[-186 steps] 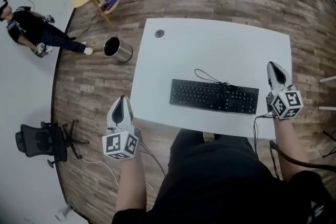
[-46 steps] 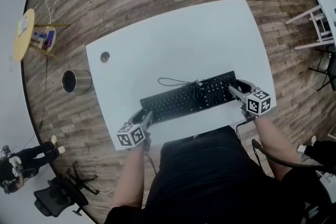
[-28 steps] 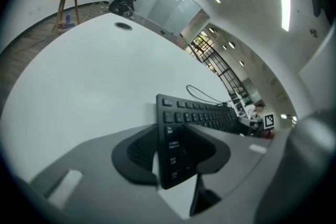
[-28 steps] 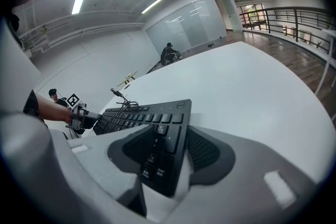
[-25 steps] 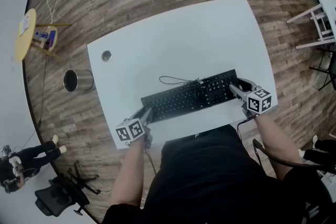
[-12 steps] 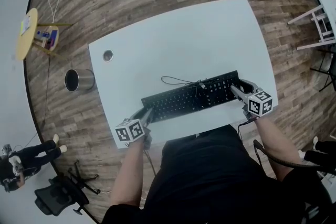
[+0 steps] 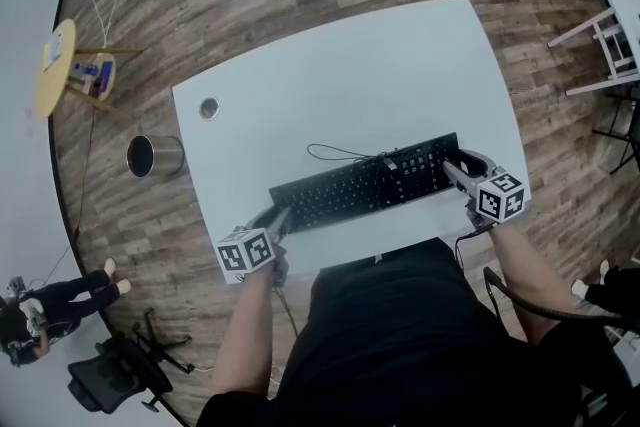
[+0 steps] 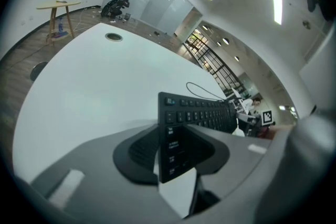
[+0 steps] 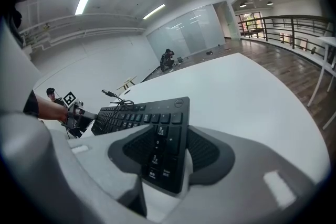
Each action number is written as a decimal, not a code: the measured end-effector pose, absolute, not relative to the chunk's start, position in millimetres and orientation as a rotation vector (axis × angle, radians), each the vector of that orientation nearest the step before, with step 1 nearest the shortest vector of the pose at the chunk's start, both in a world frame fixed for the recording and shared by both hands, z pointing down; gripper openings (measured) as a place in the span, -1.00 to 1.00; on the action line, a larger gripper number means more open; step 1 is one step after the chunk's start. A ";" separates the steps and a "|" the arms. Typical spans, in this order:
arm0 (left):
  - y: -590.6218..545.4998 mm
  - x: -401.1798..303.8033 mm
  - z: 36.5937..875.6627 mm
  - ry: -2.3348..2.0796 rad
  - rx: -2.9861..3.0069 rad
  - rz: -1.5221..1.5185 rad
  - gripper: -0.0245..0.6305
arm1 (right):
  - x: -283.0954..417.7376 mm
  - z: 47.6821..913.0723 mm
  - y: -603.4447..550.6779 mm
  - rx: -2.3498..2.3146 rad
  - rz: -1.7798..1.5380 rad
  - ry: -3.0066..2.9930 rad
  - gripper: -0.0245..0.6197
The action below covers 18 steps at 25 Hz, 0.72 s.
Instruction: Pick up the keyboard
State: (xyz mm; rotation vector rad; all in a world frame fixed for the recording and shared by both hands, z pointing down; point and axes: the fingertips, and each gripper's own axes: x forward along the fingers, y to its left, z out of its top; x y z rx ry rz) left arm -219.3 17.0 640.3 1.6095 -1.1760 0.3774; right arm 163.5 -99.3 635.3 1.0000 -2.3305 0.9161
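- One black keyboard (image 7: 365,187) sits slantwise across the near part of the white worktop (image 7: 340,75), with its cable (image 7: 335,155) looped just behind it.
- My left tongs (image 7: 277,217) have just been closing. They're clenched on the keyboard's left end, with the slab right between the pads.
- My right tongs (image 7: 460,170) are grasping the number-pad end, pads against both faces.
- Whether it's clear of the surface, I can't tell.
- Farther out, there's a round grommet (image 7: 208,108) near the worktop's far left corner.
- A metal bin (image 7: 152,156) stands on the wood floor beside the worktop, and a yellow round table (image 7: 55,65) stands beyond it.
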 end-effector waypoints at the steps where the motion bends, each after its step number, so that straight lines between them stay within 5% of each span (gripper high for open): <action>1: 15.4 -220.3 638.1 -1.178 1.615 0.377 -0.49 | 162.8 632.3 -100.6 1.006 0.911 -2.338 -0.32; 18: -9.1 -232.6 585.6 -1.205 1.708 0.331 -0.50 | 152.1 572.8 -123.6 1.073 0.791 -2.454 -0.32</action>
